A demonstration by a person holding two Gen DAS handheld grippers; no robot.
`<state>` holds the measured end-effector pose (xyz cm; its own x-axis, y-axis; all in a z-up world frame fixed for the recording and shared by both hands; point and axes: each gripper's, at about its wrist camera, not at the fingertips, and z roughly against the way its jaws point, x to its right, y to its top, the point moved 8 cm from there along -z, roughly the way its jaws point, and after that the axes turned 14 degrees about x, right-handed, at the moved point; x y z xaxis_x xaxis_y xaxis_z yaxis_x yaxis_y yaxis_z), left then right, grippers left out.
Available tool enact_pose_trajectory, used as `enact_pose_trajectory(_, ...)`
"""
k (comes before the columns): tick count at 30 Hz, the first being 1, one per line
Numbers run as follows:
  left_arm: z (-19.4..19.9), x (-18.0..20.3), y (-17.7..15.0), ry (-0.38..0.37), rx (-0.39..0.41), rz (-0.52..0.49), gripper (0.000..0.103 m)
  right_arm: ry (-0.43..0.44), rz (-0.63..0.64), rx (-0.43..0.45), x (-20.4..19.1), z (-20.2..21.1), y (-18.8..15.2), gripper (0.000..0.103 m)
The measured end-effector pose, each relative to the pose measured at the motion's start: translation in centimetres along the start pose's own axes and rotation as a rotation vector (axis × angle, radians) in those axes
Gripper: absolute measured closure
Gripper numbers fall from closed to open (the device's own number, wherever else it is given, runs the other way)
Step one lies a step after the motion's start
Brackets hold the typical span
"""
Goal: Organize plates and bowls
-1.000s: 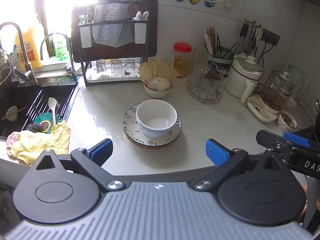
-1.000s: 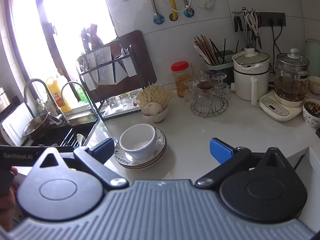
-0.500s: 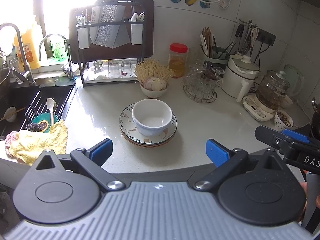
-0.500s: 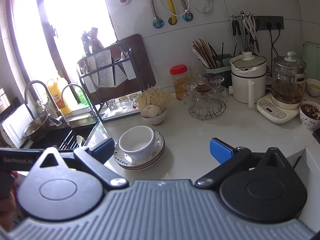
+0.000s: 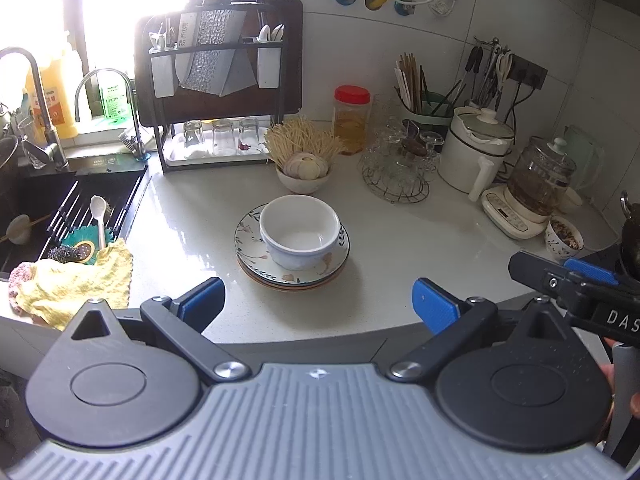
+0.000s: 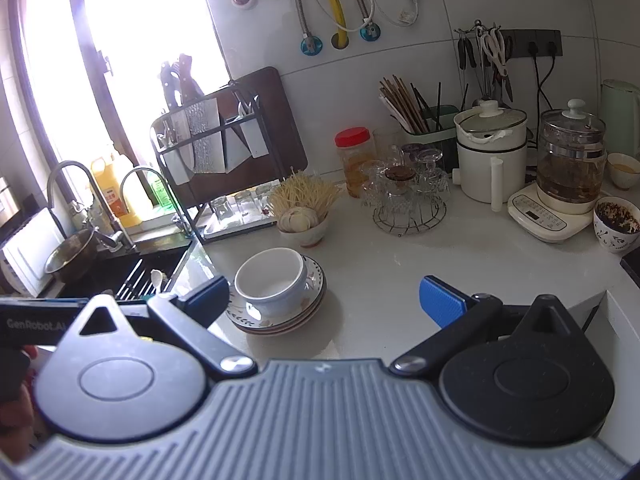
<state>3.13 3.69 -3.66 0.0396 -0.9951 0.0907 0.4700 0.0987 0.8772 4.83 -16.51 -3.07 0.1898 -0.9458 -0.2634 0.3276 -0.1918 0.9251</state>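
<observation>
White stone counter (image 5: 400,248) fills the middle of both frames, with a sink (image 5: 44,208) at the left edge and a dish rack (image 5: 218,80) against the tiled wall in the upper centre. A white bowl (image 5: 300,230) sits inside a stack of floral plates (image 5: 292,268) at the centre of the left wrist frame, lower left of centre in the right wrist frame. Both the left claw (image 5: 318,306) and the right claw (image 6: 324,298) are spread wide and empty, short of the stack.

White bowl (image 5: 299,237) sits upright on stacked floral plates (image 5: 248,236).
</observation>
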Motion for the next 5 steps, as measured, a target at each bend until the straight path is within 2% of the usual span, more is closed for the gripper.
enact_pose_trajectory(5, -0.53, 0.13, -0.32, -0.010, -0.012, 0.013, 0.002, -0.002, -0.002, 0.000, 0.04, 0.28, -0.18, 0.000)
